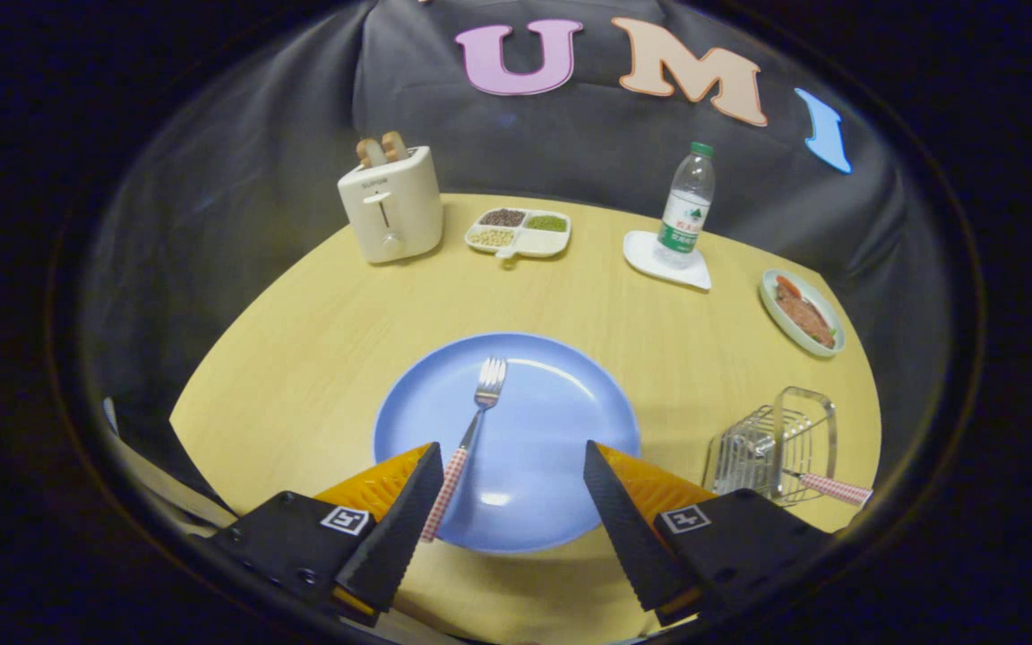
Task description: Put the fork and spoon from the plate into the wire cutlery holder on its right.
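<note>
While tongs gape empty, fork lies lengthwise on plate, tines away

A staged booth got up as a kitchen or dining corner — black cloth hangs as the wall behind a pale wooden counter laid with household things. Between the jaws and just ahead lies a blue plate. Far beyond them stand a cream toaster with bread in its slots, a divided dish of beans and a water bottle on a white coaster — and, off beyond the right jaw, a plate of food.
</note>
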`<state>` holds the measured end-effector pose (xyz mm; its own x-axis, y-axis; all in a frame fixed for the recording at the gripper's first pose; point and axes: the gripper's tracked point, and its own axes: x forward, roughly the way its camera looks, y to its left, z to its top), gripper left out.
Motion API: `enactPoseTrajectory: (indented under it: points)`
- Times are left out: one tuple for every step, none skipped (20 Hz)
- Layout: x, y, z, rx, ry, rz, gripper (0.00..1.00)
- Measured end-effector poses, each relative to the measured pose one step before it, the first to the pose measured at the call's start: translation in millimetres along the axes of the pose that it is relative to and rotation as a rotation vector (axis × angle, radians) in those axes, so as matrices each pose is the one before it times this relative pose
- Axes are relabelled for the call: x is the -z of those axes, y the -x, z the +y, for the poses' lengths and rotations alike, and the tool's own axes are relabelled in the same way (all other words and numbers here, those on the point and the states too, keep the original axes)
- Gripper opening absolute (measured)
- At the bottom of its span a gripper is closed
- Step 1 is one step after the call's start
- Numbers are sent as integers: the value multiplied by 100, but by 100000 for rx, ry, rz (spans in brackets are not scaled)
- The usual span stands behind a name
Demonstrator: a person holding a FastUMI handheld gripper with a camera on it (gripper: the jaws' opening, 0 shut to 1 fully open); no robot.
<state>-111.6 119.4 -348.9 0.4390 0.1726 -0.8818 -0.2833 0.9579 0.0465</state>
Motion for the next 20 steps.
enactPoseTrajectory:
  points:
    - [311, -458, 439, -441, 913, 1220, 100]
    - [428, -416, 253, -244, 1060, 1635, 100]
    - [320, -359, 274, -422, 864, 1724, 100]
    - [279, -321, 316, -332, 696, 1287, 100]
    - [189, -322, 209, -192, 651, 1017, 100]
    - [208, -383, 223, -44, 744, 1154, 93]
    - [170, -196, -44, 517, 578, 988, 86]
    - [256, -214, 158, -238, 230, 1351, 79]
    - [110, -195, 217, -320, 118, 1239, 71]
    - [151, -199, 283, -546, 74, 943, 64]
    - [1, -197, 178, -92, 333, 630, 56]
    - [252, -114, 118, 28, 728, 762, 49]
    - [165, -9, 197, 3, 640, 723, 41]
    - [209, -34, 32, 794, 352, 104, 34]
    - [103, 179, 52, -451, 748, 732, 26]
    - [152, -209, -397, 935, 178, -166, 22]
    - [219, 114, 65, -452, 630, 1888, 19]
    - [47, 619, -285, 111, 452, 690, 15]
    - [-78, 314, -556, 434, 796, 267, 14]
    - [192, 142, -149, -328, 1097, 1275, 12]
